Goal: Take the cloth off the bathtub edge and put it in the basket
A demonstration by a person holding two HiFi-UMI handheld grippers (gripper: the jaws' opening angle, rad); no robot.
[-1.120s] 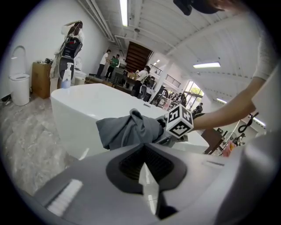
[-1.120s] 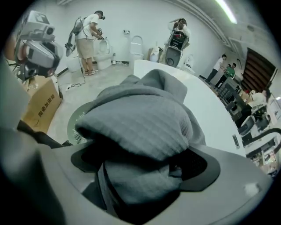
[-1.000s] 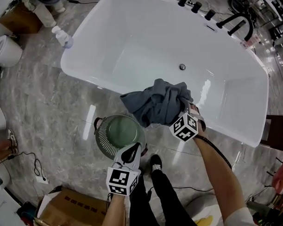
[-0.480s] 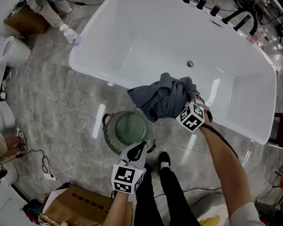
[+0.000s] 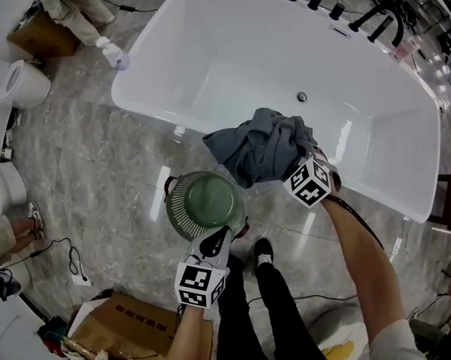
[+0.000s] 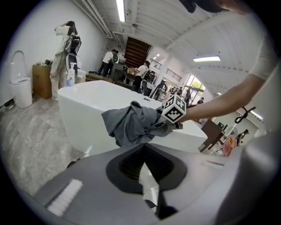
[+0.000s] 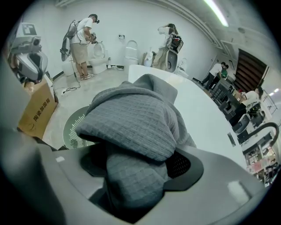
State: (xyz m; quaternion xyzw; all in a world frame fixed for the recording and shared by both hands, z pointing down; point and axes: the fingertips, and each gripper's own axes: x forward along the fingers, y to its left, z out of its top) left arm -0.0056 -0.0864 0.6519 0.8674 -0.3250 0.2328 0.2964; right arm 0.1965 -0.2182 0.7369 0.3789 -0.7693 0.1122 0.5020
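Right gripper (image 5: 302,164), jaws just closing, grasps the bunched cloth (image 5: 265,146) above the bathtub's (image 5: 206,58) near edge. Basket (image 5: 206,206) stands open-topped on the floor (image 5: 85,166) just beside. Left gripper (image 5: 215,241) is clenched and empty at the basket's rim.

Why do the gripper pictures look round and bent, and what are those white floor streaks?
Head view: the streaks are glare, likely lamps mirrored in the glossy floor and on the bathtub. Left gripper view: the wide lens bends the room into a circle with dark corners; the ceiling strip light is washed out. Right gripper view: same bending, with the cloth filling the middle.
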